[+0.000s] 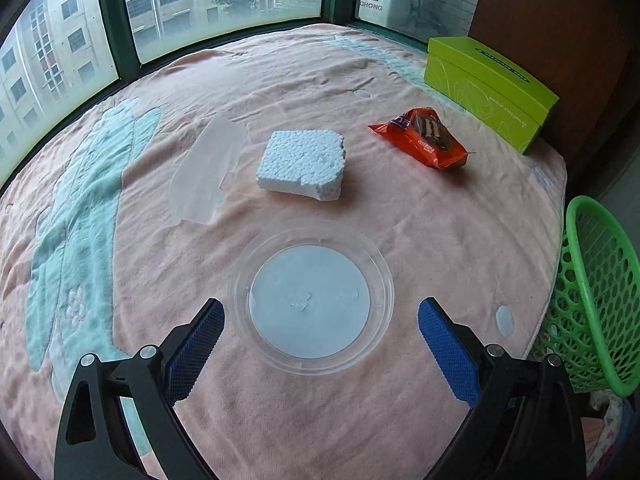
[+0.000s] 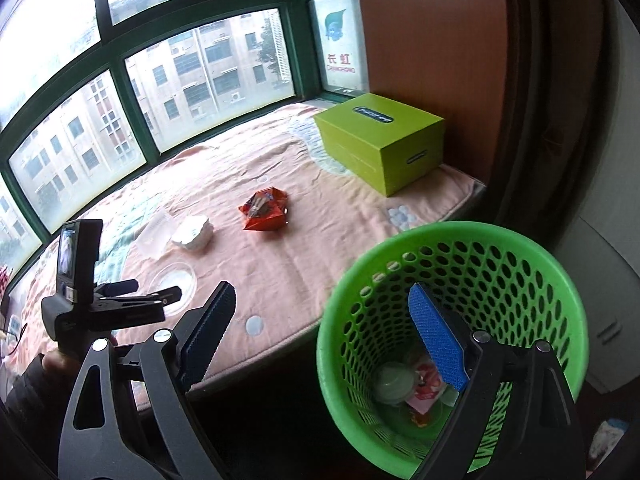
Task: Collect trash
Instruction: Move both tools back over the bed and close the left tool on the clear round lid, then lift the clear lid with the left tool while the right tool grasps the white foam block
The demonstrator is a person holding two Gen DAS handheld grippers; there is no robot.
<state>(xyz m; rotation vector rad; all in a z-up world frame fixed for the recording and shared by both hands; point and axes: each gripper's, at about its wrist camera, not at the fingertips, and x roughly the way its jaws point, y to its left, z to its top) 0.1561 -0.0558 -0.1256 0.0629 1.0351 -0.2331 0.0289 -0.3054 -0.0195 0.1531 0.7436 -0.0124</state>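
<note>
- Over the pink towel, left gripper (image 1: pixel 320 320) spread wide, empty, straddling clear round plastic lid (image 1: pixel 311 295), lined up to grab; white foam block (image 1: pixel 303 165) and orange snack wrapper (image 1: pixel 421 138) beyond.
- Above green mesh wastebasket (image 2: pixel 560 280), right gripper (image 2: pixel 322 322) wide, empty; trash inside.
</note>
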